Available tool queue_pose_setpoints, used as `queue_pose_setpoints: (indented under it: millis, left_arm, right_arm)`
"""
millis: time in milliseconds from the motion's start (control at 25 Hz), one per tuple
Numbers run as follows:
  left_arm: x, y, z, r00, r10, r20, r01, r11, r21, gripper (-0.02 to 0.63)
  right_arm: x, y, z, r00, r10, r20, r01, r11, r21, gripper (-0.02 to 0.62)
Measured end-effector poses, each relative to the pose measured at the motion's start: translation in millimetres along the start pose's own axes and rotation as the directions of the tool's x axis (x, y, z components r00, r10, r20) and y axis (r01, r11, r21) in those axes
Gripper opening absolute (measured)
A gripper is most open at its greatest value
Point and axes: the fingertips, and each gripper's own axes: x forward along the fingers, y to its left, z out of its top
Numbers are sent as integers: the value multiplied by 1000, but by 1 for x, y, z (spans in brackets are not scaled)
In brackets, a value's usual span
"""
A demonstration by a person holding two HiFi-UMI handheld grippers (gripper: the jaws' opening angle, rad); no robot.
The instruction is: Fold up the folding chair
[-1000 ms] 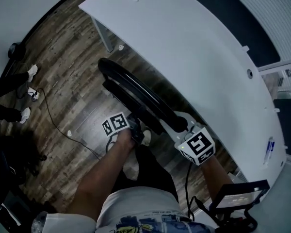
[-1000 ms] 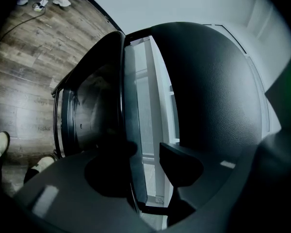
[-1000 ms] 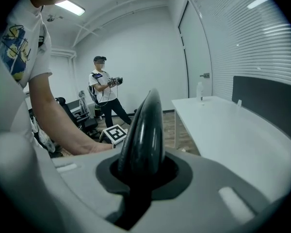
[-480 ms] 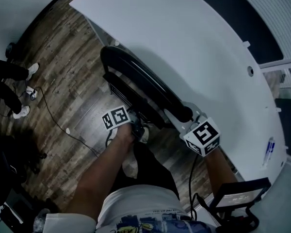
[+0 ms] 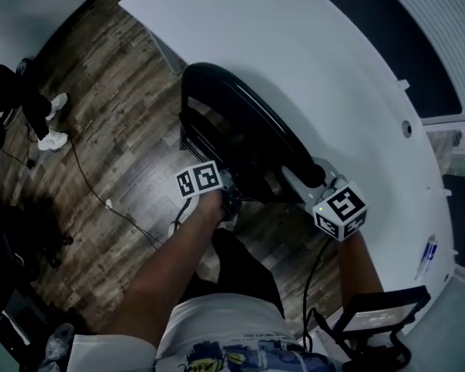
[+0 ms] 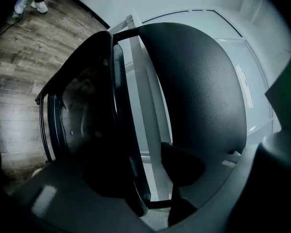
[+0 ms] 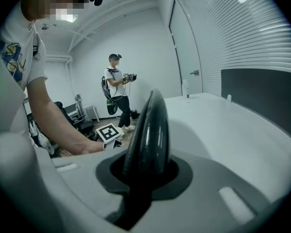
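The black folding chair [image 5: 248, 130] stands by the white table, its seat [image 6: 82, 110] and padded back [image 6: 199, 81] close together. My left gripper [image 5: 232, 200] is at the chair's near side. The seat's frame edge runs between its jaws, lying against the left pad with a strip of light beside the right pad [image 6: 184, 164]. Those jaws have just been opening a little. My right gripper [image 5: 314, 180] is shut on the back's rounded rim [image 7: 148, 130], which rises straight out of its jaws.
The white table [image 5: 333, 68] curves close behind the chair. A cable [image 5: 85, 184] trails over the wooden floor at the left, near a bystander's shoes [image 5: 53, 138]. Another person [image 7: 117, 86] stands far off. A stand with a flat panel [image 5: 380, 316] sits at the lower right.
Both grippers and the chair have shifted to the right in the head view, closer to the table. The right gripper has kept its hold on the rim.
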Motion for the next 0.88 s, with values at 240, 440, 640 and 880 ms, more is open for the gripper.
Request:
queue_pose_setpoints:
  millis: [240, 440, 640, 880]
  left_arm:
    - [22, -2, 9, 1000, -4, 5, 4, 1000, -6, 212]
    - [26, -3, 10, 1000, -7, -2, 7, 1000, -7, 212]
    - [22, -3, 9, 1000, -10, -17, 10, 1000, 6, 212]
    - [21, -1, 7, 999, 20, -28, -20, 999, 29, 235]
  right_arm:
    - [4, -28, 0, 1000, 7, 6, -7, 1000, 7, 58]
    - [4, -33, -1, 1000, 12, 9, -12, 1000, 9, 58]
    - [4, -29, 1, 1000, 9, 16, -9, 1000, 10, 63]
    - [6, -30, -1, 1000, -7, 16, 6, 999, 33, 80]
